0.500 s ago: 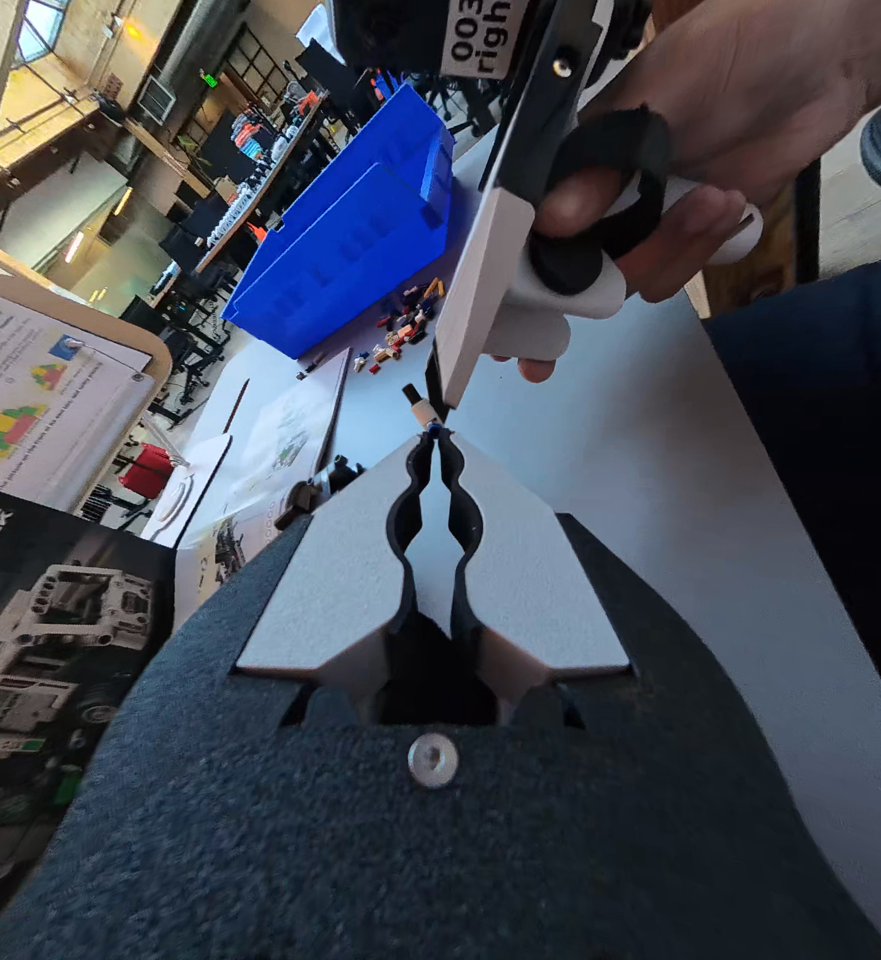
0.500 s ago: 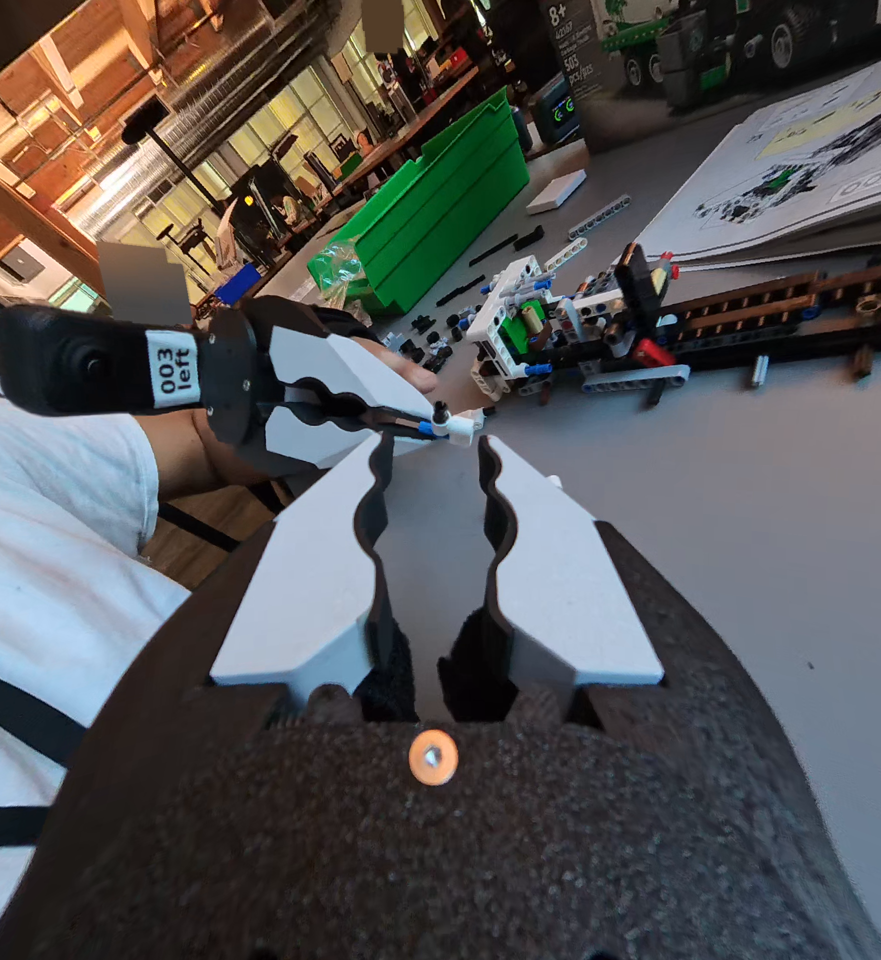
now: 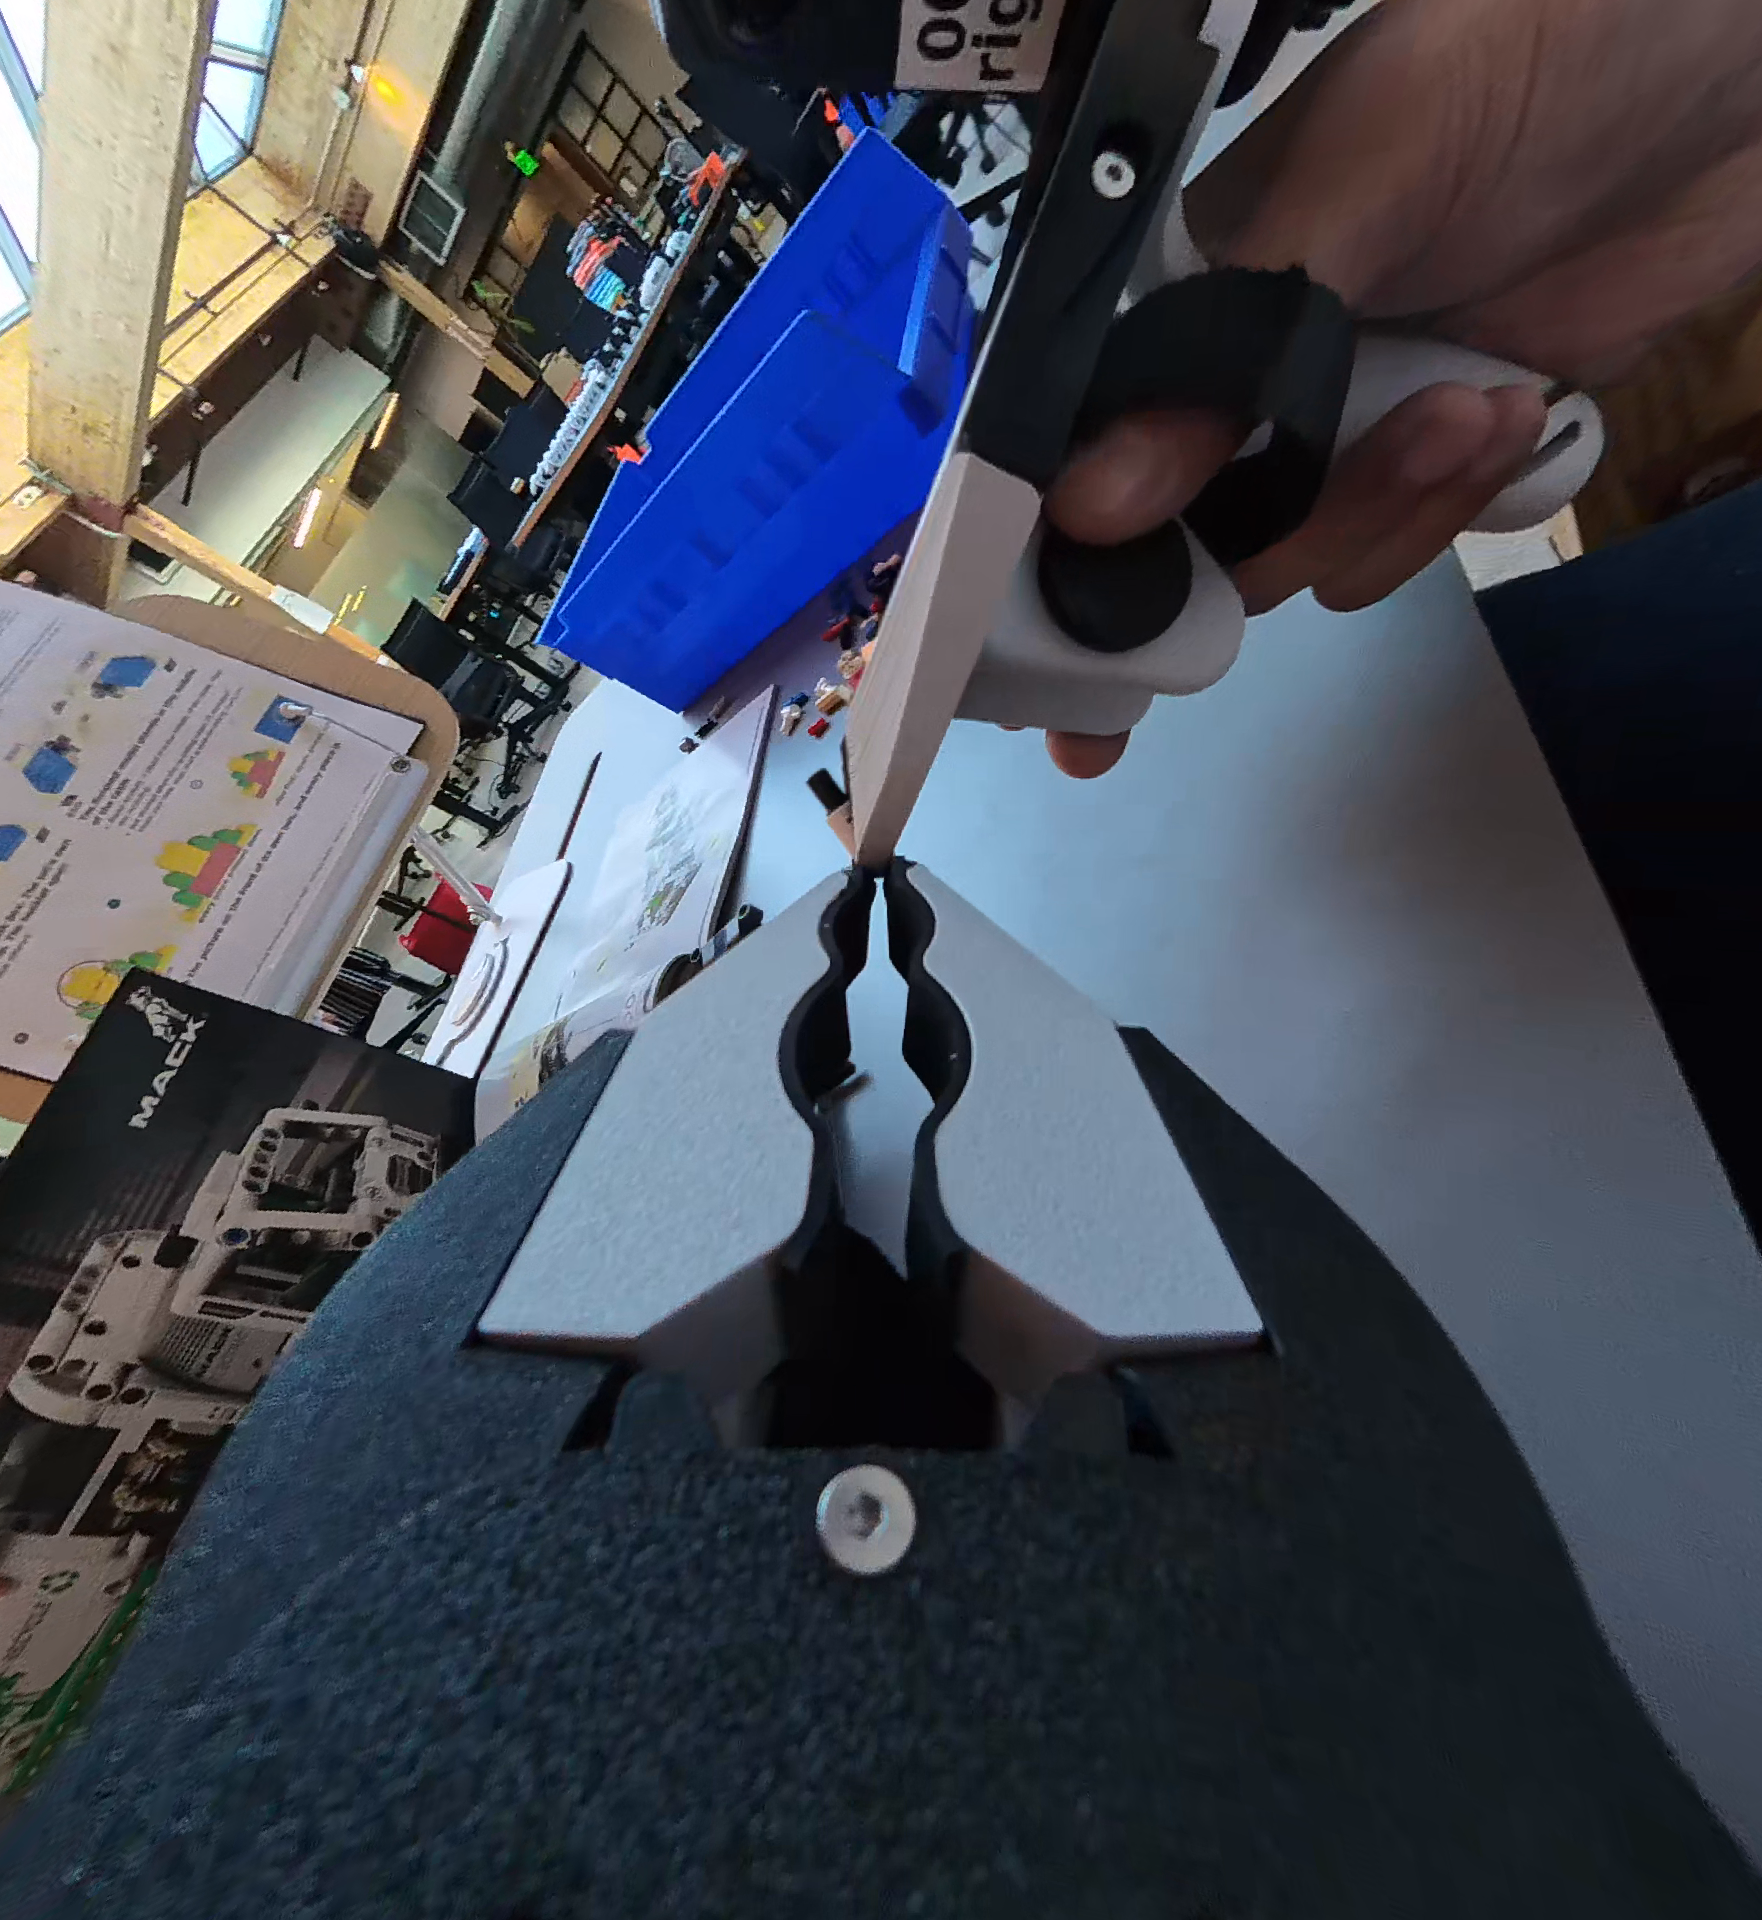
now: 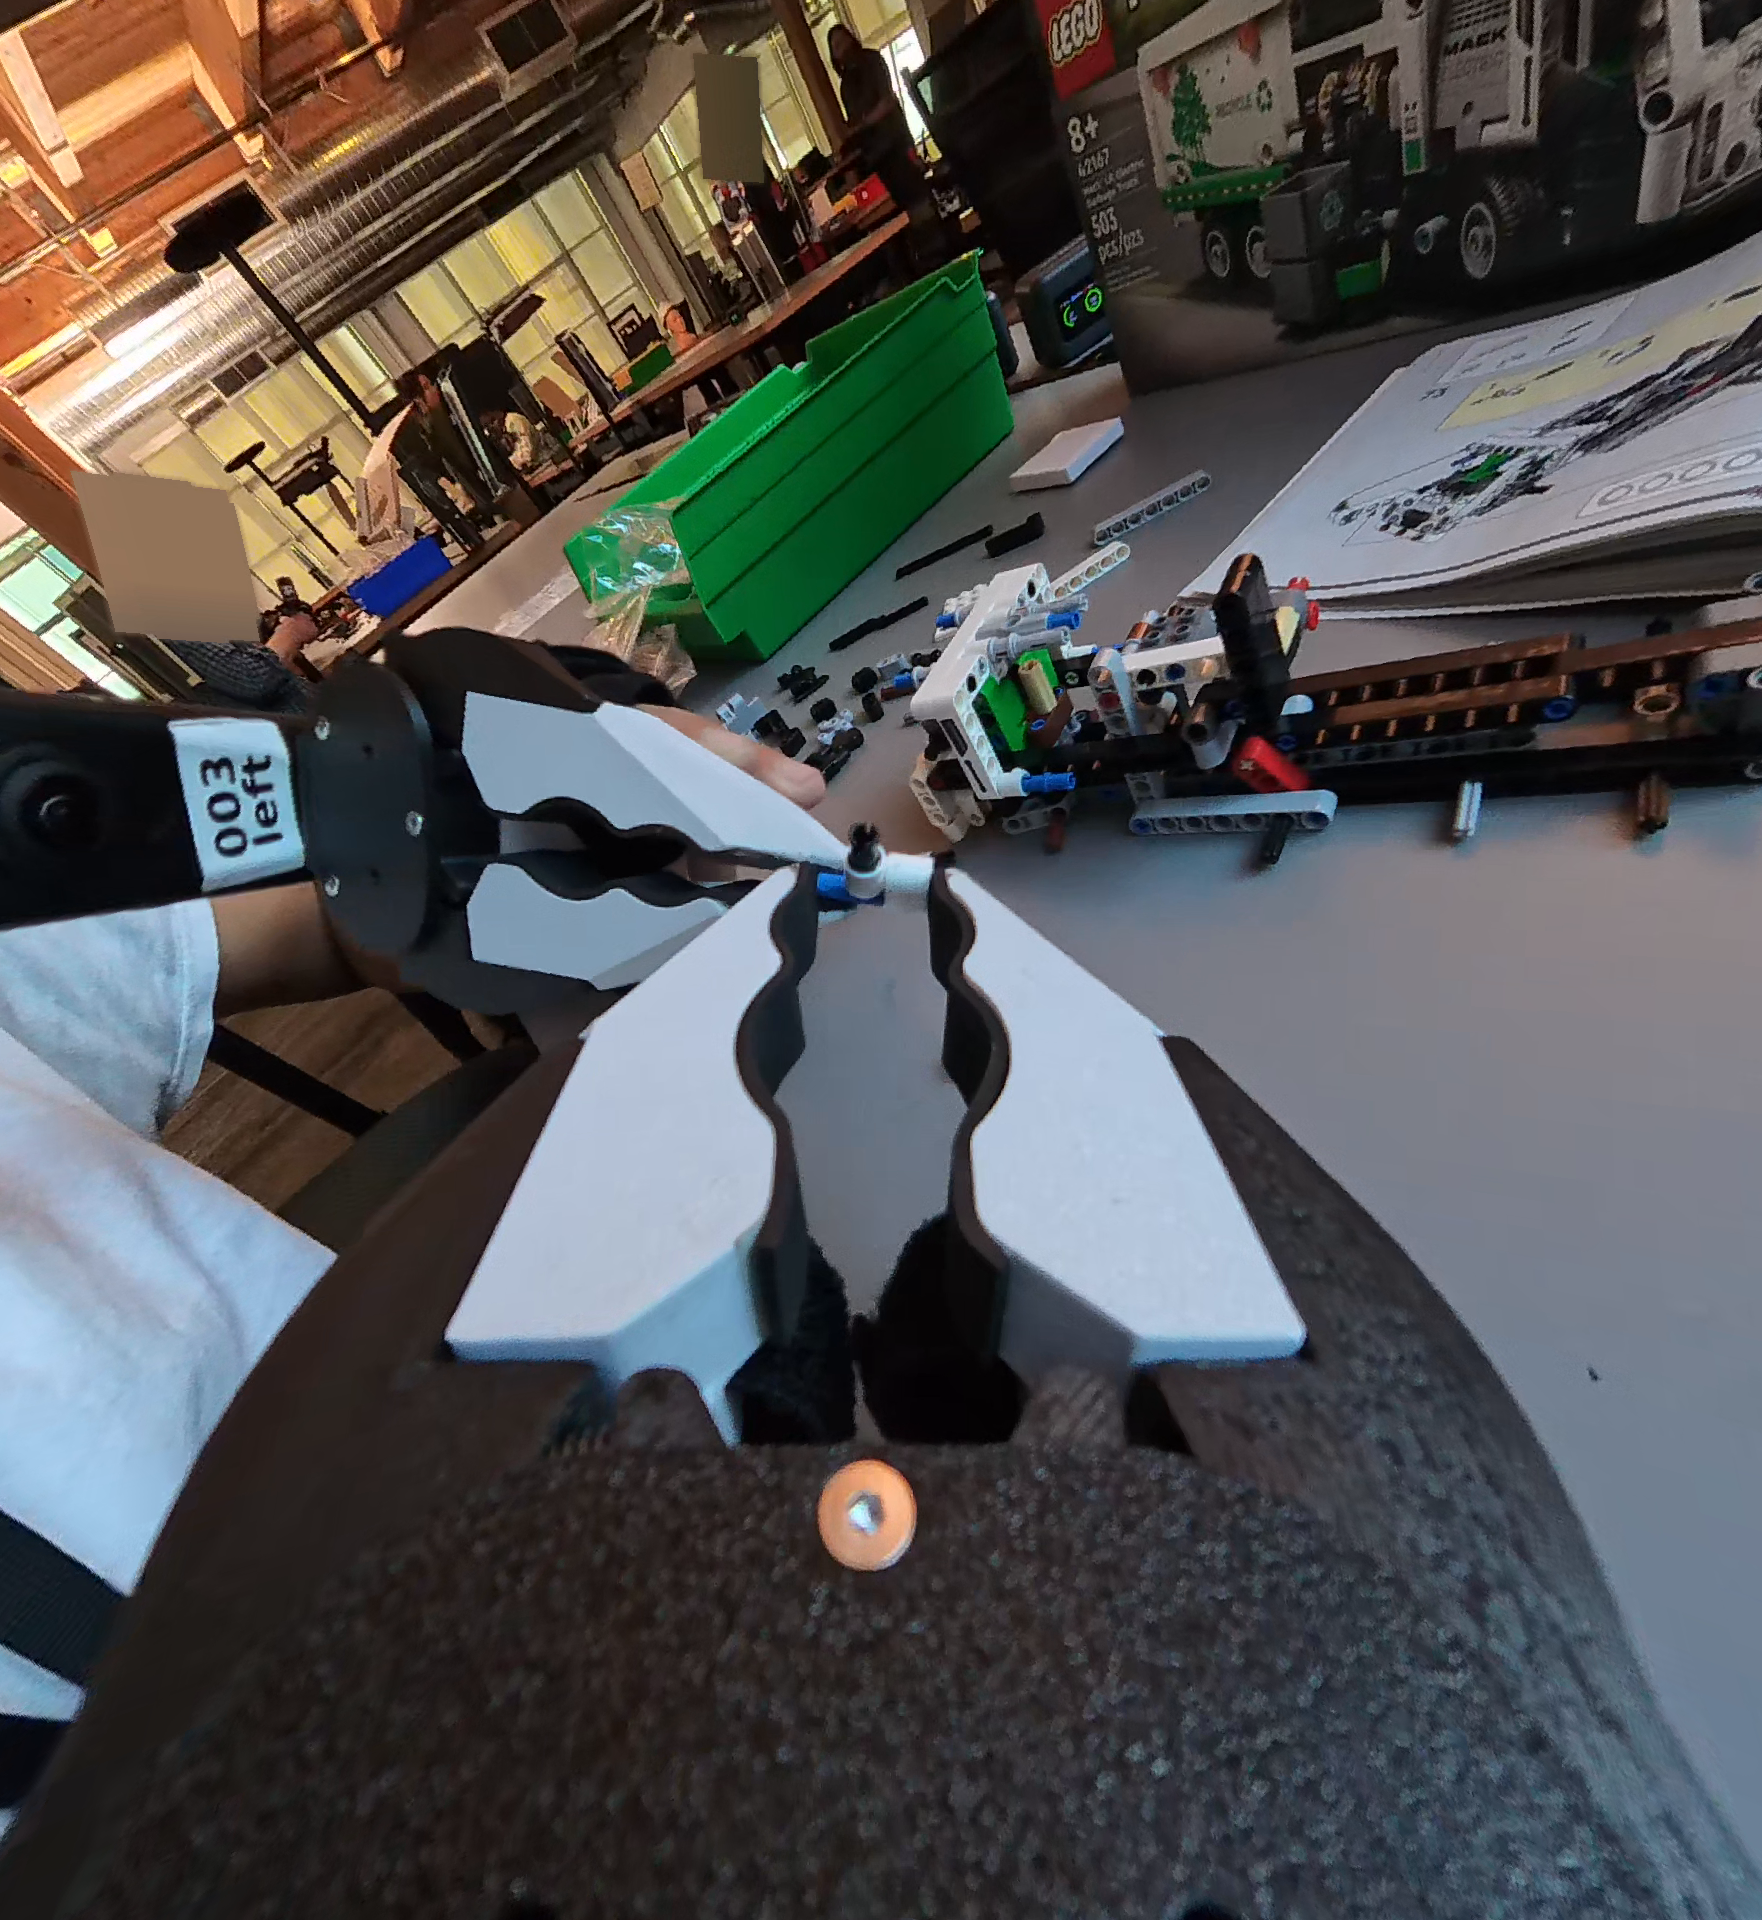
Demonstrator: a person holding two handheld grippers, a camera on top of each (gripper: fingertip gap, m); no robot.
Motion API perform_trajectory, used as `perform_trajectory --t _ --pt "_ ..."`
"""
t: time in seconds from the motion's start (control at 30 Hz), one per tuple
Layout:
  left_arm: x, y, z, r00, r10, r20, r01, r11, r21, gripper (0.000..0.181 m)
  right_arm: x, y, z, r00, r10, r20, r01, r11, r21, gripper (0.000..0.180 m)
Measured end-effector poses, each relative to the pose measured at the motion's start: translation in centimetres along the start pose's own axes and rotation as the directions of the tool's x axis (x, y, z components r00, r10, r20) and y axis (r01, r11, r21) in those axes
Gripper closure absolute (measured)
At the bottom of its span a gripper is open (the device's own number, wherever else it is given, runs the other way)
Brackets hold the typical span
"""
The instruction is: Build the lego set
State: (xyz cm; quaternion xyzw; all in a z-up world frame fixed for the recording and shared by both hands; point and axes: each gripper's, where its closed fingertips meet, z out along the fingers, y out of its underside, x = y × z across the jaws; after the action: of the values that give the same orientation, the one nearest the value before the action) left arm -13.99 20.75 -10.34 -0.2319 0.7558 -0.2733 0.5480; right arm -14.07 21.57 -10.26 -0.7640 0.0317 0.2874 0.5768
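Note:
A small white connector piece (image 4: 882,876) with a blue pin and a black pin is held in the air between both grippers. My left gripper (image 3: 872,883) is shut on its blue-pin end; it also shows at the left of the right wrist view (image 4: 815,868). My right gripper (image 4: 874,883) has its fingertips closed against the two sides of the piece. In the left wrist view the right gripper (image 3: 872,847) comes down from above, held by a hand, and hides most of the piece. The partly built black lego chassis (image 4: 1376,717) lies on the grey table (image 4: 1376,1143) beyond.
A green bin (image 4: 835,499), an open instruction booklet (image 4: 1583,457) and the lego box (image 4: 1479,156) stand behind the chassis. Loose small parts (image 4: 825,717) lie by it. A blue bin (image 3: 773,468) with loose parts (image 3: 846,665) stands far off. My two grippers' fingertips are within a few centimetres of each other.
My right gripper has moved in over the piece and narrowed its fingers onto it. My left gripper still holds the piece; the two grippers are closer together.

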Motion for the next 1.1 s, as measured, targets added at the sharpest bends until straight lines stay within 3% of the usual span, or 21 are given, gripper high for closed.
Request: perform_trajectory --t 0.3,0.63,0.77,0.9,1.03,1.1 --pt "-0.5 -0.8 -0.3 0.997 -0.020 0.077 0.021 1.000 -0.004 0.181 -0.8 -0.8 -0.4 0.993 -0.116 -0.025 0.119 0.984 0.136 0.166" --pt "-0.4 -0.3 -0.3 0.997 -0.006 0.074 0.007 1.000 -0.011 0.181 -0.6 -0.5 0.1 0.997 -0.058 0.044 0.052 0.990 0.129 0.166" --pt "-0.4 0.3 -0.1 0.982 -0.184 -0.039 0.184 0.983 0.011 0.181 -0.5 -0.8 -0.3 0.987 -0.152 0.052 0.149 0.987 0.058 0.157" --pt "-0.9 -0.3 -0.6 0.848 -0.455 -0.271 0.488 0.870 0.068 0.181 0.4 -0.6 -1.8 0.908 -0.418 -0.026 0.417 0.908 -0.037 0.146" --pt "0.0 -2.2 -1.5 0.537 -0.626 -0.565 0.759 0.651 0.001 0.181 -0.7 -0.1 -2.8 0.749 -0.660 -0.054 0.655 0.751 -0.091 0.151" --pt "0.2 -2.7 -1.8 0.379 -0.667 -0.641 0.837 0.543 -0.070 0.181 -1.6 -0.2 -3.2 0.733 -0.679 -0.045 0.675 0.733 -0.080 0.154"
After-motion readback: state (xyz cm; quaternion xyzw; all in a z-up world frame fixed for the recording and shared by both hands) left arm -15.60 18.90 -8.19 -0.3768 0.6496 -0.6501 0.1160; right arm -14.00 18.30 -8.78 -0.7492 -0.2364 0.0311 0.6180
